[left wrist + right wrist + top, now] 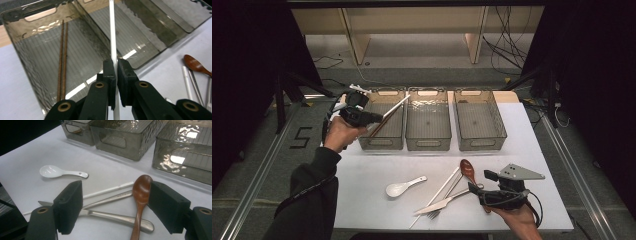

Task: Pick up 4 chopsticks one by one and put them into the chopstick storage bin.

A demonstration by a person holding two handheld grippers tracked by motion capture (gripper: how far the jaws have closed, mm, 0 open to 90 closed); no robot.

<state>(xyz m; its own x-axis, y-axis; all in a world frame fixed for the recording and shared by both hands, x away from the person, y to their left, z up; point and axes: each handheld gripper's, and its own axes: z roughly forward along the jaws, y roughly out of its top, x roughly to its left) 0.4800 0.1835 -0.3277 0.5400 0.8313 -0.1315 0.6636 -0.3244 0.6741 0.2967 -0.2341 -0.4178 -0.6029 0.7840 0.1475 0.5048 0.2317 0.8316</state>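
Note:
My left gripper (371,118) is shut on a white chopstick (396,106), which slants up to the right over the left clear bin (382,143). In the left gripper view the pads (110,72) pinch the white chopstick (112,37) above the bin floor, where two brown chopsticks (62,62) lie. My right gripper (478,182) stands open near the front right of the table. Its jaws straddle a brown wooden spoon (141,187), a steel knife (112,216) and a second white chopstick (107,191), with no pad touching them.
A middle bin (428,144) and a right bin (480,143) stand in a row beside the left one. A white ceramic spoon (401,187) lies on the white tabletop (362,170) at front centre. A fork (436,213) lies among the utensils.

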